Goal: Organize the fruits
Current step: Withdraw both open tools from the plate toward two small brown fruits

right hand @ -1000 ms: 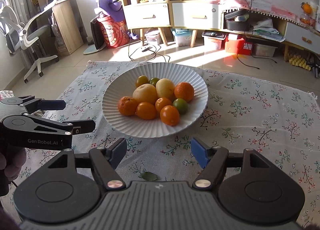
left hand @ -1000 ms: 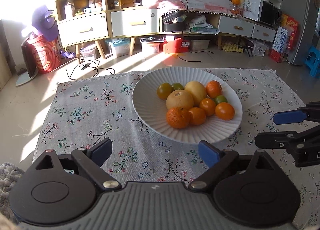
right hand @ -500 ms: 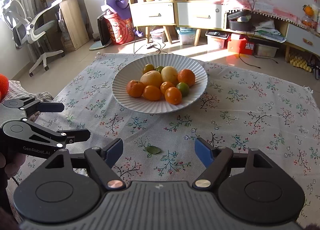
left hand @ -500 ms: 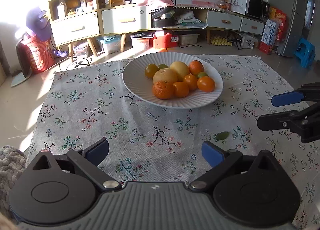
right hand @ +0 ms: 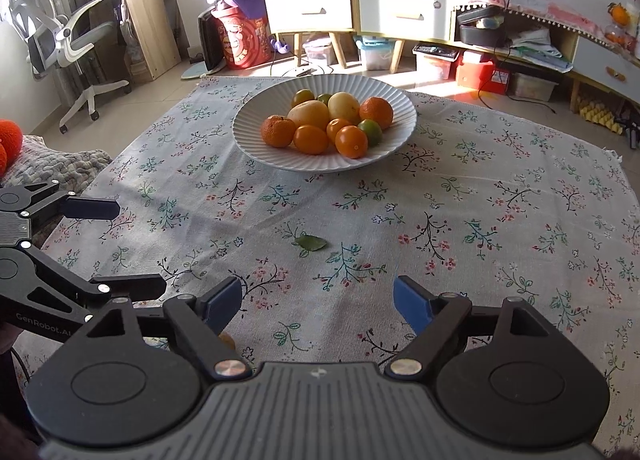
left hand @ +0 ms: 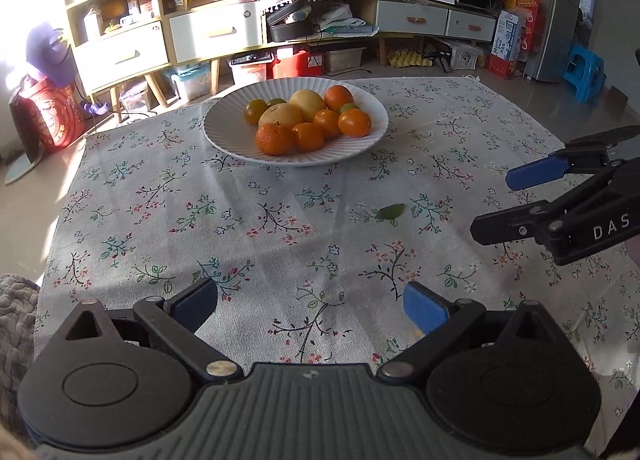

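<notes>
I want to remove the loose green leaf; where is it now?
The leaf lies flat on the floral cloth, between the white plate and the right gripper.

my white ribbed plate (left hand: 224, 136) far side of the cloth, fruits (left hand: 308, 118) heaped in it, oranges, yellow citrus, couple green ones

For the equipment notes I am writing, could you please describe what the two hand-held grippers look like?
Both are alike: the left hand-held gripper and right hand-held gripper have black linkage fingers tipped with blue pads, silver pivot screws, two round black discs and a ribbed grey body. White lettering marks the sides: "GenRobot.AI" on the left, "DAS" on the right. No cables or sleeves show.
</notes>
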`<state>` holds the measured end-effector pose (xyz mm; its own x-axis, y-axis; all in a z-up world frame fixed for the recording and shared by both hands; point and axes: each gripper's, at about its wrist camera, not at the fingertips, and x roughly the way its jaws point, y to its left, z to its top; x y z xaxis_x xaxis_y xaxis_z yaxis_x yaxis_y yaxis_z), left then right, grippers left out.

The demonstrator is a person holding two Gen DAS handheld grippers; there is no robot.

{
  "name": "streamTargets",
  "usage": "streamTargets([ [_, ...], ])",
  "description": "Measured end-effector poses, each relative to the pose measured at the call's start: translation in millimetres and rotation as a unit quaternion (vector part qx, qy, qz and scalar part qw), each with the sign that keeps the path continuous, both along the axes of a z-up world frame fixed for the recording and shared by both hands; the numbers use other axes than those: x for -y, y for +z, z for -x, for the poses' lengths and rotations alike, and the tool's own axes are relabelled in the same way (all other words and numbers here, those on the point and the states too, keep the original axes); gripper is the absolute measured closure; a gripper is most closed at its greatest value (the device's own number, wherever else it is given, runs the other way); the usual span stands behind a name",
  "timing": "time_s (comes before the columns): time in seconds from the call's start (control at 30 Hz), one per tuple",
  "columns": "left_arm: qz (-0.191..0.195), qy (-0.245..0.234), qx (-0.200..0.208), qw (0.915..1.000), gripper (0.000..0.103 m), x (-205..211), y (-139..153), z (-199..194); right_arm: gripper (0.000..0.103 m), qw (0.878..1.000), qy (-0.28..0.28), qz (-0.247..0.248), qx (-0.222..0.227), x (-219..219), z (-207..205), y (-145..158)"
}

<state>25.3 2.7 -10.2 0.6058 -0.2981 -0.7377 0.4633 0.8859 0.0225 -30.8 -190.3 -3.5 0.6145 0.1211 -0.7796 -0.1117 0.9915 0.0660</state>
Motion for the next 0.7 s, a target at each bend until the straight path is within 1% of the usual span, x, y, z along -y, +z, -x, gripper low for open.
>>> streamTargets([
  [0.2, -0.009, -0.026, -0.019, 0.9994, 0.007, 8.4, -9.2, 15.7, 0.022, 1.0, 0.008, 0.014, -0.013, -2.9, 6.5, -6.4],
  [0.57, -0.005, -0.06, -0.042, 0.9973, 0.007, 21.7, -17.2, 33.9, 0.02, 0.999, 0.024, 0.009, -0.033, -4.8, 14.2, -16.3],
  [0.67, -0.001, -0.071, -0.053, 0.996, 0.013, 26.1, -20.7, 38.1, 0.021, 0.999, 0.028, 0.008, -0.035, -5.1, 14.9, -17.5],
  [0.7, -0.001, -0.075, -0.056, 0.9956, 0.018, 27.3, -21.8, 39.3, 0.021, 0.999, 0.03, 0.008, -0.035, -5.6, 14.7, -17.5],
])
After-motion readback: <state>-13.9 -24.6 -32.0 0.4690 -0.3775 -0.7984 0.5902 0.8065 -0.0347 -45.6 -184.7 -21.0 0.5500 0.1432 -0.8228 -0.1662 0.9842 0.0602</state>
